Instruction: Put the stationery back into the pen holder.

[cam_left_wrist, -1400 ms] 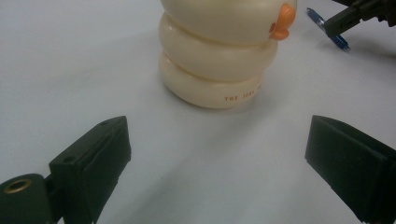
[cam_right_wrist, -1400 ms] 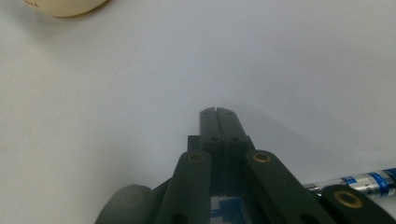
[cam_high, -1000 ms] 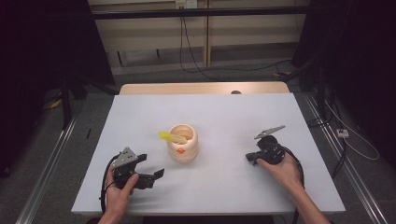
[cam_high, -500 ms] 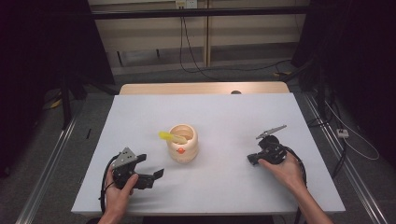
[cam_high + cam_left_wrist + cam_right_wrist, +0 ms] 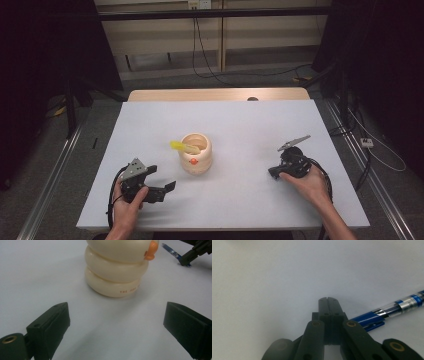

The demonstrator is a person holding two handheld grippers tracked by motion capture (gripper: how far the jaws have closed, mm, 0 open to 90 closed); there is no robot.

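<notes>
- High view: left gripper (image 5: 167, 187) held low near the front-left corner of the table (image 5: 250, 125), jaws wide apart with nothing between them, aimed toward the cup (image 5: 196, 154).
- Right gripper (image 5: 273, 173) held low toward the front-right of the table, forearm coming in from the front edge, tips aimed toward the cup; jaws pressed together, nothing clamped.
- Count: two grippers, one pen (image 5: 387, 312), one cream ringed cup with an orange beak, one yellow item (image 5: 178, 146) sticking out of the cup.
- Right gripper view: blue pen lies flat on the table just beside the closed jaws; its long axis runs from the jaws up to the right of that view. Touching or not, cannot tell.
- Cup stands upright near the table's middle.
</notes>
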